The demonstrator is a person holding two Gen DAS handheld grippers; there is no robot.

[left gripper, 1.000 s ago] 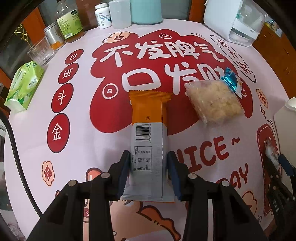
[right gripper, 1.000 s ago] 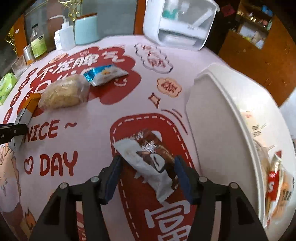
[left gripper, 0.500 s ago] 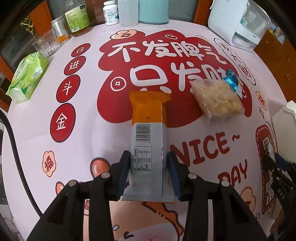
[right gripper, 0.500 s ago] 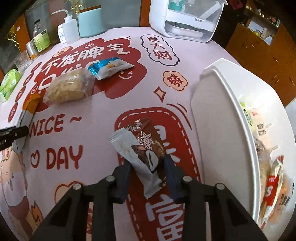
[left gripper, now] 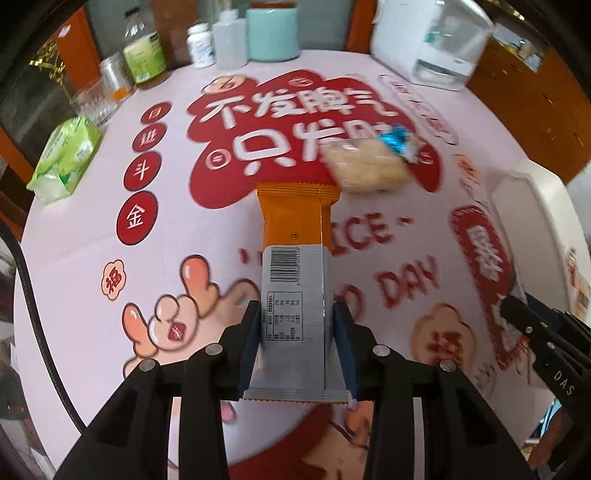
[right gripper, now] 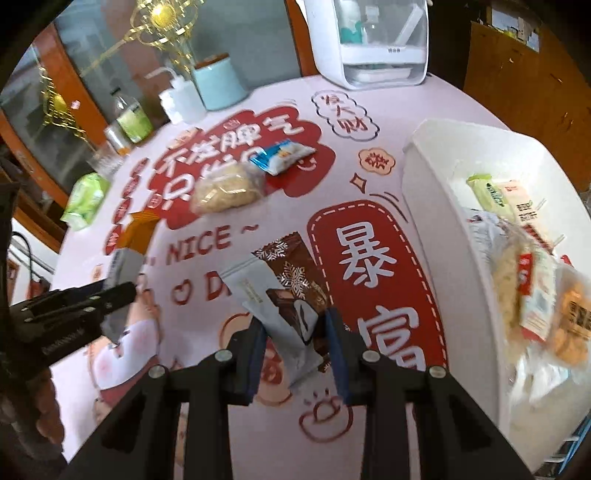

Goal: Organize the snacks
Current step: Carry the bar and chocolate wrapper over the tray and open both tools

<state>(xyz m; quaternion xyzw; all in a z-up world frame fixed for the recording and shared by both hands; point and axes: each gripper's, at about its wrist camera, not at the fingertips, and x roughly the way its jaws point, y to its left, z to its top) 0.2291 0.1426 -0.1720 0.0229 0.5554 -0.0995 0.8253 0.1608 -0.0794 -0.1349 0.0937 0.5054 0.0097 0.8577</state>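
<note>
My left gripper (left gripper: 295,332) is shut on an orange and grey snack bar (left gripper: 293,273) and holds it above the table. My right gripper (right gripper: 295,332) is shut on a brown and grey chocolate snack pack (right gripper: 284,291), lifted off the table. A clear bag of pale crackers (right gripper: 229,188) and a blue and white snack pack (right gripper: 284,157) lie at mid table; both also show in the left wrist view, the crackers (left gripper: 365,168) and the blue pack (left gripper: 399,142). The white bin (right gripper: 436,206) at right holds several snacks.
A green tissue pack (left gripper: 66,158), a glass (left gripper: 94,101), bottles (left gripper: 144,55) and a teal canister (left gripper: 273,33) line the table's far edge. A white appliance (right gripper: 373,40) stands at the back right. The tablecloth (left gripper: 110,229) is pink with red prints.
Both grippers have risen from the table with their snacks. The right gripper closed on the chocolate pack and lifted it; the left one pulled back with the orange bar.
</note>
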